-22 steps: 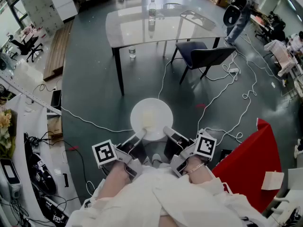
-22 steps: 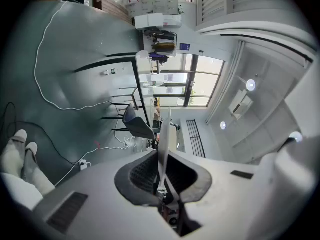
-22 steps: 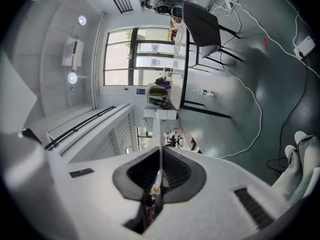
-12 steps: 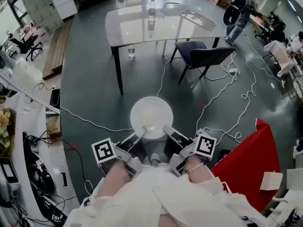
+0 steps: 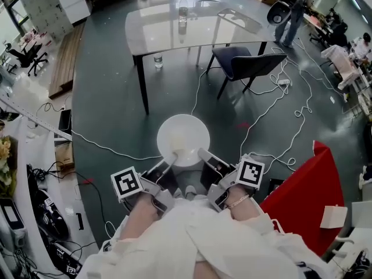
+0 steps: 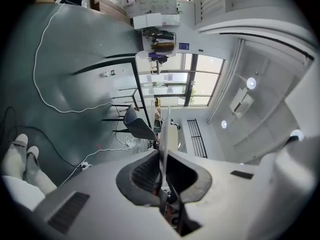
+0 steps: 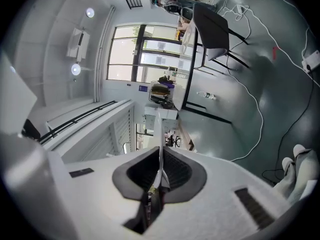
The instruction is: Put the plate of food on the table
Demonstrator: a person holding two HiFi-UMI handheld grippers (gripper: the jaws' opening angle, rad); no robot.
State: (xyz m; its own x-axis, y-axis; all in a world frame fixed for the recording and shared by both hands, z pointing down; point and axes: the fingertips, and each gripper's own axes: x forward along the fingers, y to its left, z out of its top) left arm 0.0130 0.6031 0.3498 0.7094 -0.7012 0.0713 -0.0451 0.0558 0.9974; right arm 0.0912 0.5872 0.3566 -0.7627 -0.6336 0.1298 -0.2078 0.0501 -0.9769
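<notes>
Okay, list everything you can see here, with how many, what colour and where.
plate: one, white, over the floor, gripped at its near rim
food: one pale portion, on the plate
table: one, glossy grey top, dark legs, ahead
bottle: one, clear, upright on the table
second bottle: one, clear, on the floor under the table
chair: one, dark blue, by the table's right end
cables: several, white, across the floor
red sheet: one, lower right
person: one, standing, far right
left gripper: shut on the plate
right gripper: shut on the plate
</notes>
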